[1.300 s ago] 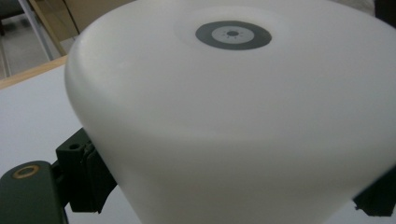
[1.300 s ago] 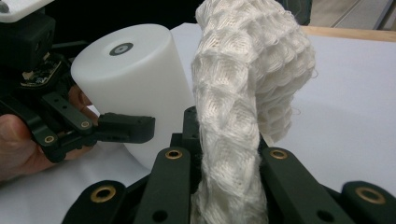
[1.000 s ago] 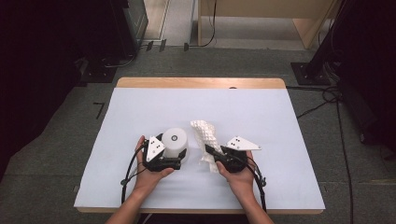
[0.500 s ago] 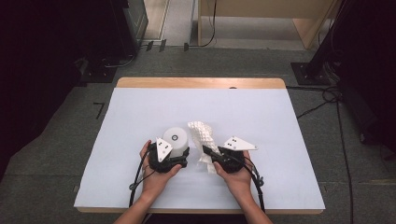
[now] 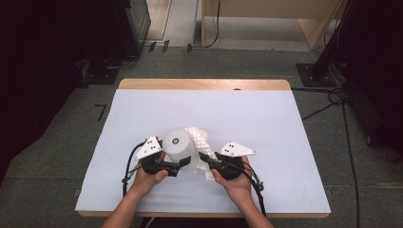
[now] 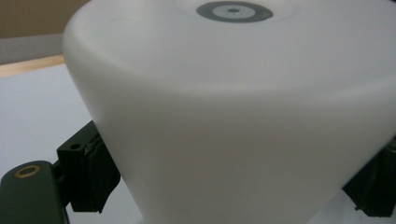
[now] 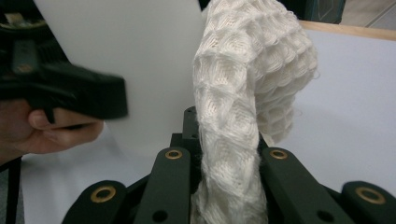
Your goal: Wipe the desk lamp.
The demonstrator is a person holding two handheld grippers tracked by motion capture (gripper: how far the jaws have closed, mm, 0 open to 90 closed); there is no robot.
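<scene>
Near the tabletop's (image 5: 285,123) front edge, the left gripper (image 5: 183,164) clamps the white cup (image 5: 180,148), its jaws having just closed on it; the right gripper (image 5: 205,159) pinches the knitted cloth (image 5: 198,137) beside the cup.

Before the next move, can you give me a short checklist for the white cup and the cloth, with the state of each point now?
1. Left tool grips the white cup: ok; its jaws have just been closing and sit on both sides of the cup wall in the left gripper view.
2. Cup upside down, base up: ok.
3. Right tool shut on the white knitted cloth: ok.
4. Cloth beside the cup, ready to wipe: ok; whether they touch, cannot tell.
5. Cup lifted off the white table cover: cannot tell.
6. Cloth hangs free of the left tool: ok.
</scene>
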